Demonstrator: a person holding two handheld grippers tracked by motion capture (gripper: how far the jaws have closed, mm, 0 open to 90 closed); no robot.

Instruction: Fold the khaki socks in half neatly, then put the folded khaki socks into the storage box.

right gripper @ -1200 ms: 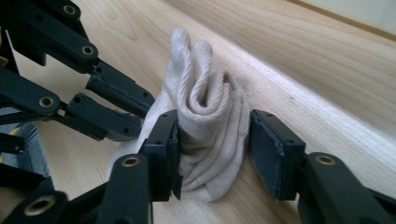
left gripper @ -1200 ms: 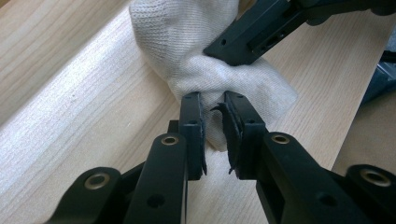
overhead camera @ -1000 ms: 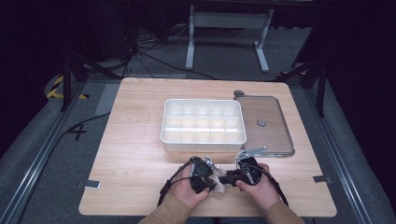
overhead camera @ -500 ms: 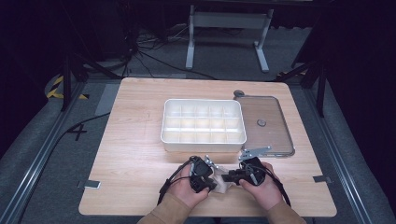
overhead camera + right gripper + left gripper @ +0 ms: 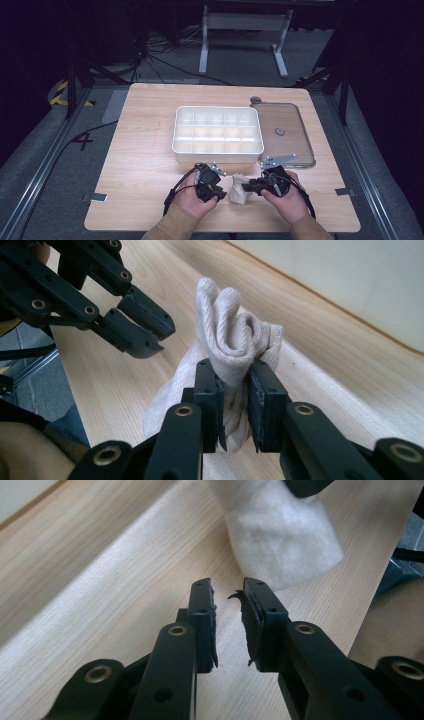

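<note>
We have the soft, light, rolled-up sock (image 5: 235,345), probably ribbed cotton, pinched mid-bundle by our right tool (image 5: 234,385) above the bench (image 5: 140,170), while our left tool (image 5: 227,605) stands narrowly parted, empty, just beside it.

One sign can be read: a dark numeral "4" (image 5: 83,141) marked on the grey floor (image 5: 45,165) beside the table (image 5: 140,165), well off to the left of the left gripper's jaws in the high view. The table, the box and the grippers carry no legible text or labels.
</note>
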